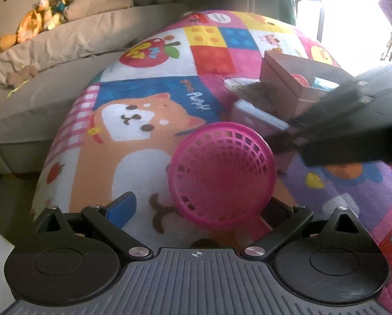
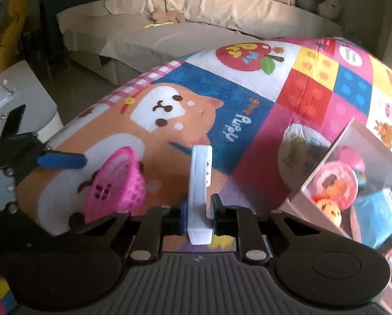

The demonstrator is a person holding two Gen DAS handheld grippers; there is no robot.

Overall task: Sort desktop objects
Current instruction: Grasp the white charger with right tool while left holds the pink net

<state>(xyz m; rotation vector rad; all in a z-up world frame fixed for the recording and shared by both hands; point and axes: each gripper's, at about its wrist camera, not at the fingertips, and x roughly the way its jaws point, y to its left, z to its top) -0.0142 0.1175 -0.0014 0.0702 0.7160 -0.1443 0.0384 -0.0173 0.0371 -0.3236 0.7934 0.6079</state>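
- Here, on the patchwork mat (image 2: 238, 99), the left gripper (image 1: 196, 210) stands with its jaws wide apart; its left blue pad (image 1: 122, 207) is clear, while its right finger is mostly hidden behind the pink basket (image 1: 222, 173).
- The basket lies tipped on its side between those jaws, its mesh mouth towards the camera, and it looks empty; whether the right pad touches its rim cannot be told.
- In the right wrist view the same basket (image 2: 117, 181) lies low on the left, beside that blue pad (image 2: 62, 160).
- At centre, the right gripper (image 2: 199, 210) is clamped on a white block (image 2: 199, 191) standing upright between its jaws; small dark marks on its edge are too small to read.
- To the right, an open pink box (image 2: 319, 173) holds a round pink toy (image 2: 335, 183), a small orange figure (image 2: 329, 210) and a light blue box (image 2: 377, 215), all blurred.
- The box is cut off by the frame edge.
- In the left wrist view the box (image 1: 282, 78) is partly covered by the blurred dark right gripper (image 1: 353, 120).
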